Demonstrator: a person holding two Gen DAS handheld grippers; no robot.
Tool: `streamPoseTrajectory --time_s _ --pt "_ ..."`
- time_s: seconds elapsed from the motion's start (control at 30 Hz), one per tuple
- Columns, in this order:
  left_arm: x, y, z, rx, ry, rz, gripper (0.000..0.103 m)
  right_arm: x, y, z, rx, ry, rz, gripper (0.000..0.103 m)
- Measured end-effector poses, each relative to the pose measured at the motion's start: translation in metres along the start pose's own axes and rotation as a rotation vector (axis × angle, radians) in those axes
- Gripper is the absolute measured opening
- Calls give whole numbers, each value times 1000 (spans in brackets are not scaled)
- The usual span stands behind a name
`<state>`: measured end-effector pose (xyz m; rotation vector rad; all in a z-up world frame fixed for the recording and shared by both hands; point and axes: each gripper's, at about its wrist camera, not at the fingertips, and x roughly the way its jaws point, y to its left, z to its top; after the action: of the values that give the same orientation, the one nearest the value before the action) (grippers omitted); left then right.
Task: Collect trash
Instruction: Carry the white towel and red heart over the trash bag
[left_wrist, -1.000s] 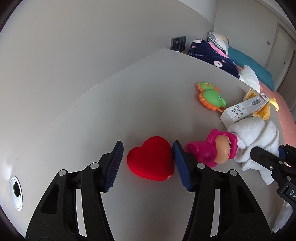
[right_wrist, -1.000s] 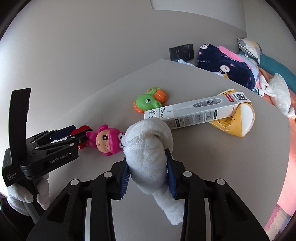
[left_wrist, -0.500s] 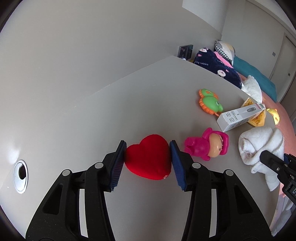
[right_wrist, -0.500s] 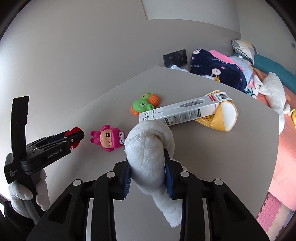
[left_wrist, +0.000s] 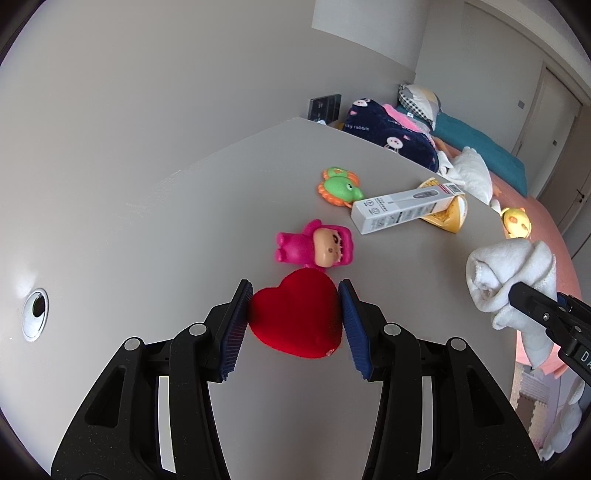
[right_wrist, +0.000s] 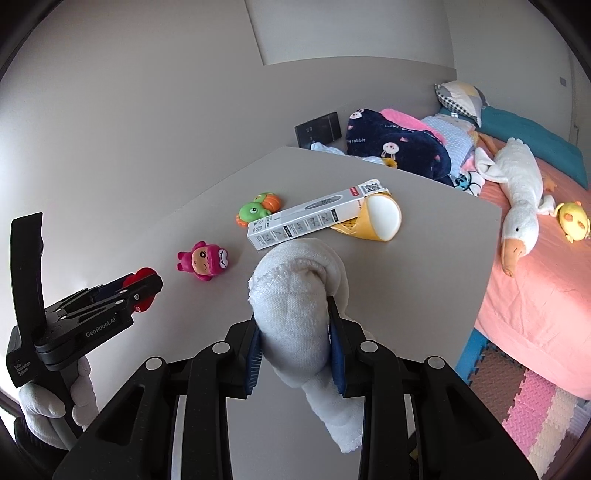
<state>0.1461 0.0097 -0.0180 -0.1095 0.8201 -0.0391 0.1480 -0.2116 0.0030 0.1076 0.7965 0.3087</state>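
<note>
A red heart (left_wrist: 295, 321) is pinched between the blue pads of my left gripper (left_wrist: 295, 291), held just above the grey table (left_wrist: 147, 221). From the right wrist view the left gripper (right_wrist: 147, 288) shows at the left with the heart (right_wrist: 142, 275) at its tip. My right gripper (right_wrist: 293, 317) is shut on a rolled white towel (right_wrist: 295, 280), whose tail hangs below the jaws. The towel (left_wrist: 506, 273) also appears at the right of the left wrist view, raised off the table.
On the table lie a pink doll (left_wrist: 317, 245), a green toy (left_wrist: 338, 186), a long white box (left_wrist: 402, 206) and a yellow cup (left_wrist: 448, 214). A cable hole (left_wrist: 35, 314) is at the left. Beyond the table's edge is a bed with a goose plush (right_wrist: 521, 206).
The left jaws closed onto the red heart and drew it back from the pink doll. Both grippers rose and pulled away from the toys, the right one carrying the towel.
</note>
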Motion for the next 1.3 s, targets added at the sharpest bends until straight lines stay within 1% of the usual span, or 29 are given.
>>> streamPoseTrajectory --time_s 0.3,0.63,0.87,1.2,1.3 --pt "-20 -44 -14 60 -11 -51 47 -37 -25 -15 36 -27 -33 32" --pt "-31 -88 -21 127 -13 -102 47 -71 -46 -30 63 -60 -64 32" --pt "-37 -118 -26 167 -16 -141 47 -89 -67 -42 98 -72 -95 32" --pt "-41 -160 -36 229 0 -186 47 -110 -100 -55 152 -84 -141 32" --pt "-42 -173 -39 243 4 -199 47 -115 -110 -59 161 -87 -166 32"
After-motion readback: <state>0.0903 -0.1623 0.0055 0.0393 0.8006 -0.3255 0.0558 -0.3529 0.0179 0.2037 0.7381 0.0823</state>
